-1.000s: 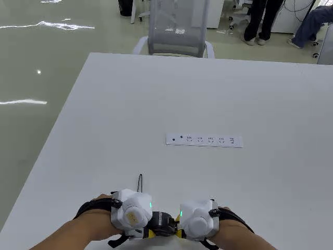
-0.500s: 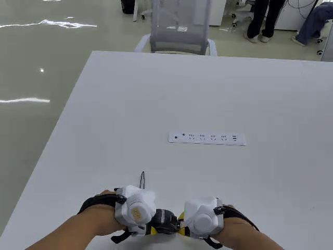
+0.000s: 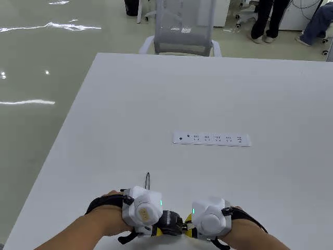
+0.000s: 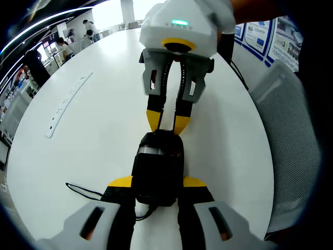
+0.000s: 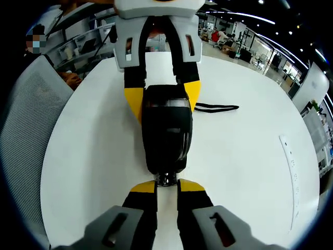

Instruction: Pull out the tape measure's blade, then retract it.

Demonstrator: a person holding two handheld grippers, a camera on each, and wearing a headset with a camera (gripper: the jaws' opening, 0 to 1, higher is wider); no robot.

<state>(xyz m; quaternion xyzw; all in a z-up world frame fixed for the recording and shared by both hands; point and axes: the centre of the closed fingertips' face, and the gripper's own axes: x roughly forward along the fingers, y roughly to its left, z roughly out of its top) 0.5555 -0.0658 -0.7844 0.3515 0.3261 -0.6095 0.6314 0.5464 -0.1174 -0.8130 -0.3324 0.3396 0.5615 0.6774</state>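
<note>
The black tape measure point(image 3: 170, 222) lies at the near edge of the white table point(image 3: 208, 94), between my two grippers. My left gripper point(image 4: 158, 183) is shut on the case point(image 4: 158, 166), one yellow-tipped finger on each side. From the far side, my right gripper point(image 5: 166, 186) is shut on the blade's end hook point(image 5: 166, 179) right at the mouth of the case point(image 5: 166, 130). Almost no blade is drawn out. The black wrist strap point(image 5: 216, 108) trails on the table beside the case. In the head view the left gripper point(image 3: 156, 229) and the right gripper point(image 3: 186, 230) face each other.
A white power strip point(image 3: 212, 139) lies flat mid-table, well beyond the grippers. A grey mesh chair point(image 3: 184, 26) stands at the far edge, and people stand at the back right point(image 3: 265, 18). Open tabletop extends to the left, right and ahead.
</note>
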